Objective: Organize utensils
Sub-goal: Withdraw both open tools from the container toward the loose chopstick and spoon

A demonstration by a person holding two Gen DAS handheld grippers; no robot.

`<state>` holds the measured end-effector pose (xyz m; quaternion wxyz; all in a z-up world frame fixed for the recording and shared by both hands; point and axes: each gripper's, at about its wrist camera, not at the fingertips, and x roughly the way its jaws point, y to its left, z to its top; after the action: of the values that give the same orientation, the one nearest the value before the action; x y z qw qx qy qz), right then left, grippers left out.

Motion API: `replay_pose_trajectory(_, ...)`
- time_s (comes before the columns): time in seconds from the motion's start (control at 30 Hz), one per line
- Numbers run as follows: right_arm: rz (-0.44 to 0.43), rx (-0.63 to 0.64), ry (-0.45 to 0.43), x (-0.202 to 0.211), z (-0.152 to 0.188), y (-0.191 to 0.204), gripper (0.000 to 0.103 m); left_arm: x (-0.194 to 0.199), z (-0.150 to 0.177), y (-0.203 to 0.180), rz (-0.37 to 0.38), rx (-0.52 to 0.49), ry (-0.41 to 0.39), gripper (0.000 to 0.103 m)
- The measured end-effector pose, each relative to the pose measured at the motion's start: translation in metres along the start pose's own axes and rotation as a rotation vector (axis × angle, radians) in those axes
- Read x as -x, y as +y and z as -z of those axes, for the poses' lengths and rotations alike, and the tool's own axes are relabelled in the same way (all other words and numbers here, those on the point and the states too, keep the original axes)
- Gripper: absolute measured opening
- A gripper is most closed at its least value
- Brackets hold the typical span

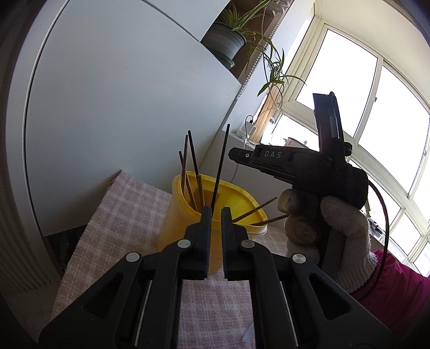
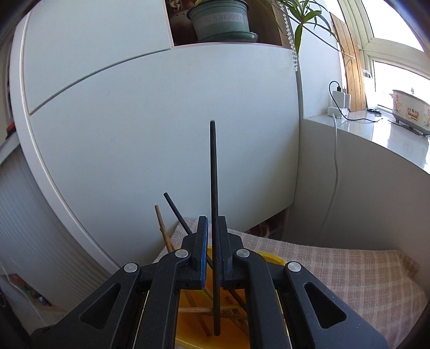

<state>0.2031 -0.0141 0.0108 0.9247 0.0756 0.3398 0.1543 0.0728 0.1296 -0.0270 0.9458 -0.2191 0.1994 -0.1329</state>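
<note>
Now the right gripper (image 2: 212, 236) pinches a black chopstick (image 2: 213, 174) upright, its low end already inside the yellow bucket (image 1: 242, 198). It should sink straight down, then let go gently. The left gripper (image 1: 216, 212) waits nearby, closed and empty.

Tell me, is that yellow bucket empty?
No. The yellow bucket holds several chopsticks leaning against its rim, brown and black.

- A white cabinet (image 2: 161, 128) fills the background.
- A green potted plant (image 2: 223, 21) sits in the open niche atop the cabinet.
- A checked cloth (image 2: 336, 268) lies below the cabinet.
- A floral cooker (image 2: 411, 110) and a plugged-in charger (image 2: 340, 96) stand on the windowsill to the cabinet's right.
</note>
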Motion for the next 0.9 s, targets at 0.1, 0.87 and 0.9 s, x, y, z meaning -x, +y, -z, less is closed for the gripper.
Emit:
replay_pose_trajectory(0.1,-0.002,-0.02,0.01,0.01,0.001,-0.01,0.005,-0.004,0.002,-0.005,-0.001,-0.007,0.014,0.004)
replay_pose_trajectory(0.87,0.0,-0.16,0.046,0.109,0.062,-0.121,0.033,-0.042,0.045,-0.101,-0.046,-0.327,0.219,0.082)
replay_pose_trajectory(0.9,0.012,-0.17,0.049,0.109,0.066,-0.127,0.036,-0.045,0.047,-0.103,-0.043,-0.336,0.229,0.082)
